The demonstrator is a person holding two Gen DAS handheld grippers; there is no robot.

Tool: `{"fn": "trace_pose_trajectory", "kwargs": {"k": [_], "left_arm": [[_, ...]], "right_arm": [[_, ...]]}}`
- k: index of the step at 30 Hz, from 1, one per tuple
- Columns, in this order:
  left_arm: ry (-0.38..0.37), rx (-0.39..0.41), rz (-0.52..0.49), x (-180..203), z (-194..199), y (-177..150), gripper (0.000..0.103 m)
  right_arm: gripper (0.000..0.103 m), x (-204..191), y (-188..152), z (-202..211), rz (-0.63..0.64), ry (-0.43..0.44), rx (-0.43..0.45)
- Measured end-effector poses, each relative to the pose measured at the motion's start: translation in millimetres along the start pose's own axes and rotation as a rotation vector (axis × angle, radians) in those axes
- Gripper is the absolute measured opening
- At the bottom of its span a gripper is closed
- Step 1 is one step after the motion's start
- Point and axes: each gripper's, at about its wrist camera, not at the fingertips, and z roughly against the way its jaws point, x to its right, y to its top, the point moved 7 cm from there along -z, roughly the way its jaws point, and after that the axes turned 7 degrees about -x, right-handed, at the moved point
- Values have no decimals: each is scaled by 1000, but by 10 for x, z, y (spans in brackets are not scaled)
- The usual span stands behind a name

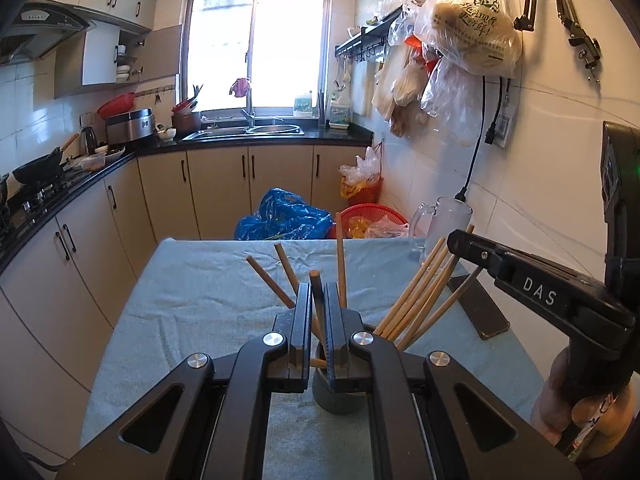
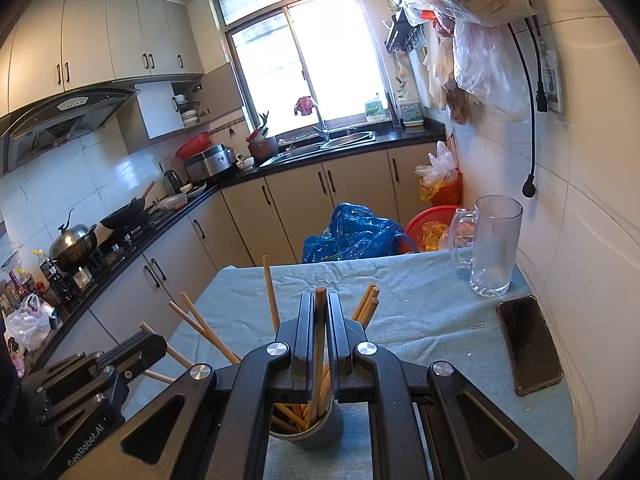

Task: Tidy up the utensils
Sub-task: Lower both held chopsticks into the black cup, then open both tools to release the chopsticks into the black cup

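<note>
Two grippers meet over a cloth-covered table (image 2: 420, 280) – the left gripper (image 1: 319, 300) and the right gripper (image 2: 320, 316) each clenched on one wooden chopstick (image 1: 316, 292) whose lower end stands in the grey holder (image 2: 320, 428) among other chopsticks (image 1: 416, 296).

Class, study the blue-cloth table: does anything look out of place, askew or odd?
Mostly orderly. The chopsticks in the grey holder splay in all directions rather than standing bundled. A phone and a small paper clip lie on the cloth among kitchen items. Nothing looks spilled or broken.
</note>
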Motion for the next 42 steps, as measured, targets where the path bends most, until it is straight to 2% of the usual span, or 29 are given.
{"fn": "trace_pose_trajectory", "kwargs": {"k": [42], "left_arm": [[11, -14, 18, -91, 177, -183, 6]], "right_arm": [[10, -12, 96, -128, 32, -56, -25]]}}
